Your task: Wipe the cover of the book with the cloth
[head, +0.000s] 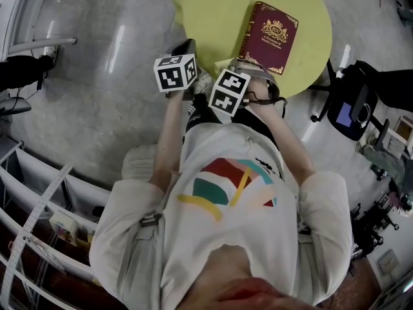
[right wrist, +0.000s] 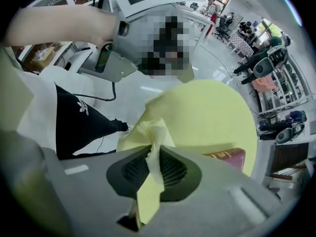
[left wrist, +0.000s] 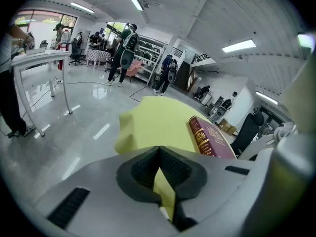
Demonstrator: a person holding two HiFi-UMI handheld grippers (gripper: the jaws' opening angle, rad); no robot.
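The right claw [right wrist: 154,151] grips the bunched cloth [right wrist: 152,130]; the left claw [left wrist: 159,151] is clenched, apparently empty. The book [head: 269,36] lies closed on the tabletop [head: 213,11] just ahead. Bring the cloth flat onto its cover, pressing lightly so the book doesn't slide.

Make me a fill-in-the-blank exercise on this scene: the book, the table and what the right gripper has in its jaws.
1. The book lies closed on a round ____ table.
2. Its ornamented front cover faces ____.
3. The right gripper is shut on a pale yellow ____.

Missing words: yellow; up; cloth.
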